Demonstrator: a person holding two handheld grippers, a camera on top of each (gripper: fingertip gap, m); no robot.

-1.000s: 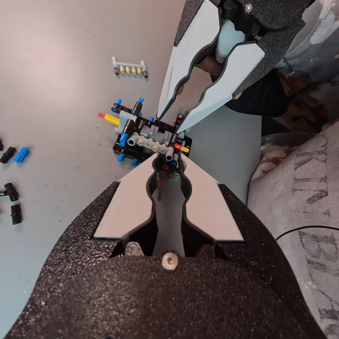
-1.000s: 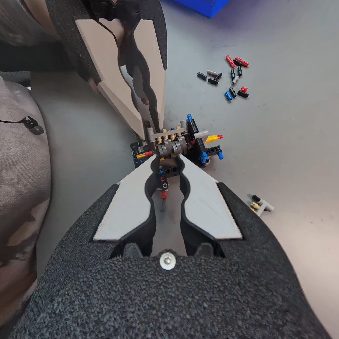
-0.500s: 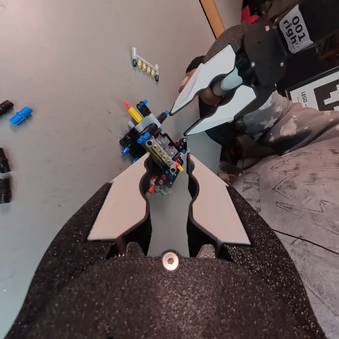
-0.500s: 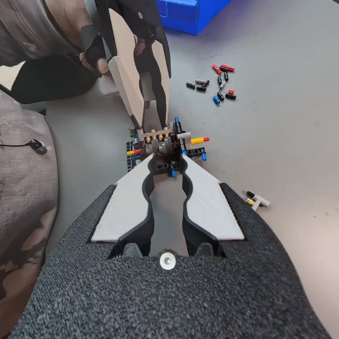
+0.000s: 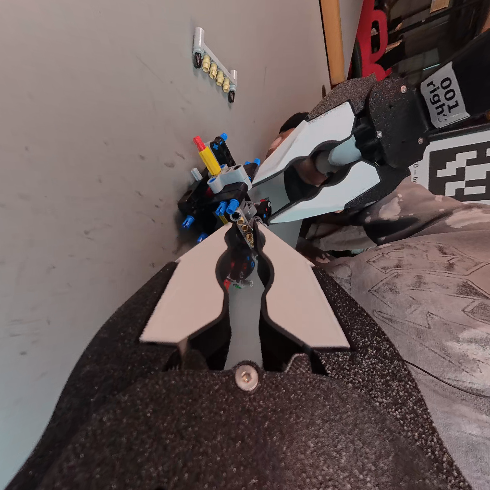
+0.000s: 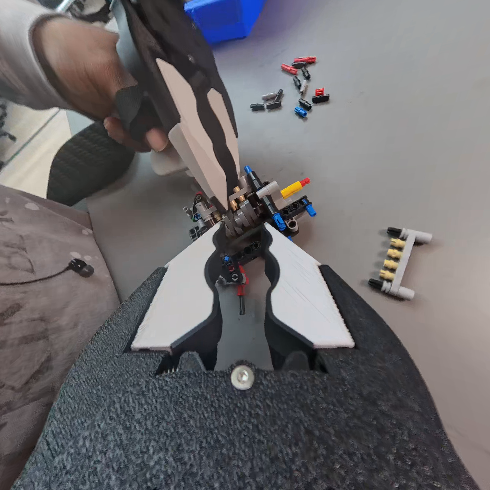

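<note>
Near the table edge closest to the person, a small toy brick model of black, grey, blue and yellow pieces sits between the two tools. The left gripper has its jaws drawn narrow, clamped on the grey beam with tan pins at the model's near end, and the model looks tipped up on the grey table. The right gripper comes in from the opposite side, its jaws spread wide around the model's black frame; the tips lie just beside the pieces, but I cannot tell whether they touch. In the right wrist view a hand grips the left tool from above.

Further out on the table lies a loose grey beam carrying a row of tan pins with a black pin at each end, well apart from the model. A scatter of small loose pins, red, black, grey and blue, rests toward the far side, and beyond them stands a blue bin. A grey patterned garment fills the near side off the table edge.
</note>
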